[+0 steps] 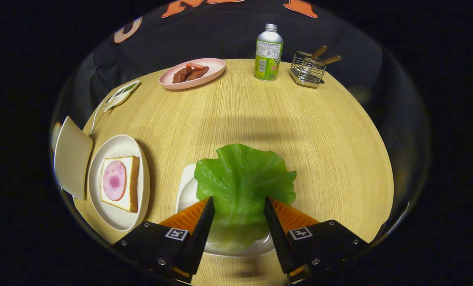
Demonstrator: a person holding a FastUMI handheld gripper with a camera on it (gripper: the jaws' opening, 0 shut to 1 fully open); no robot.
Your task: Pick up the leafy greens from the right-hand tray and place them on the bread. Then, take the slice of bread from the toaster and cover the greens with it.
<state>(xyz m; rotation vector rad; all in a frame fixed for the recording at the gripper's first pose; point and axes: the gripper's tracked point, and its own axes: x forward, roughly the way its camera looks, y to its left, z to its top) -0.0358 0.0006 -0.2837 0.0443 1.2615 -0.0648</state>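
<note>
The gripper is seen with its fingers spread wide apart, one at each side of the lettuce leaf; nothing is gripped, and whether the tips touch the leaf cannot be told. The leaf is laid over a small white tray, directly ahead at twelve o'clock. At about nine o'clock from the leaf, a white plate is found, bearing a slice of bread topped with ham. Far off on the wooden table, a pink plate of meat is placed at eleven o'clock, a bottle at twelve, and a wire basket at one.
</note>
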